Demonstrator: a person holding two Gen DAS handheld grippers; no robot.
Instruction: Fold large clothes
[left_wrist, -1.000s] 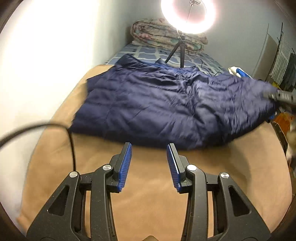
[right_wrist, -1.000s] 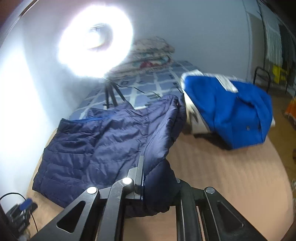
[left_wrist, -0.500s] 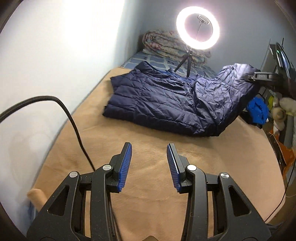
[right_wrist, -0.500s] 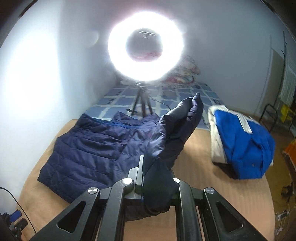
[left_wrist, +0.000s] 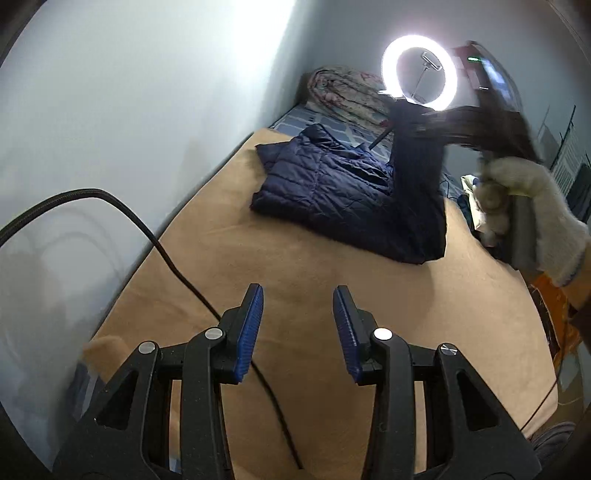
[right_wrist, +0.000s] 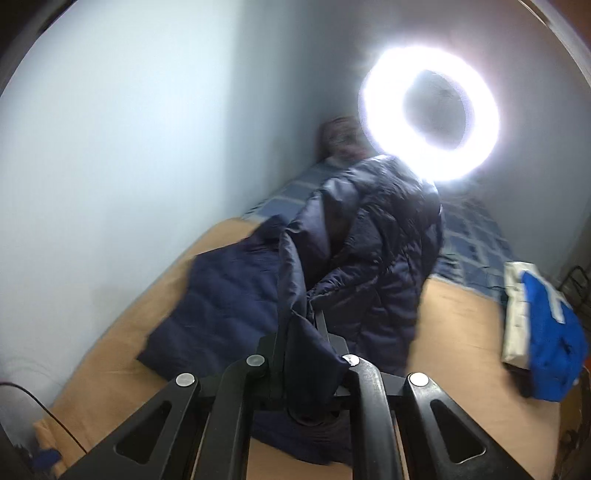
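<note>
Navy quilted fabric is the working material: the puffer jacket (left_wrist: 325, 184) lies on the tan bed cover (left_wrist: 332, 295), toward the far edge and nearer the wall-side edge than the open side. One panel of it is lifted off the cover and hangs from our right gripper (right_wrist: 314, 332), whose jaws are clamped tight on a fold of the fabric. In the left wrist view that gripper appears blurred at upper right, carried by a gloved hand (left_wrist: 532, 218), with the raised panel hanging below it as a dark sheet.

Our left gripper (left_wrist: 297, 328) is partly open with nothing between its blue pads (left_wrist: 251, 332). It hovers over bare cover near the front edge, well apart from the jacket.

Key relation: the jacket lies ahead of the left gripper, its long axis running roughly across the bed from the wall side toward the open side. The right hand is nearer and already has the cloth, so we judge the fold-over is its move.

Compared with a second ago, the jacket is no longer spread flat; the right-hand panel has risen and swung toward the wall side, and the left gripper has backed away.

A ring light (right_wrist: 430, 114) and a folded blue garment (right_wrist: 550, 332) stand beyond.
</note>
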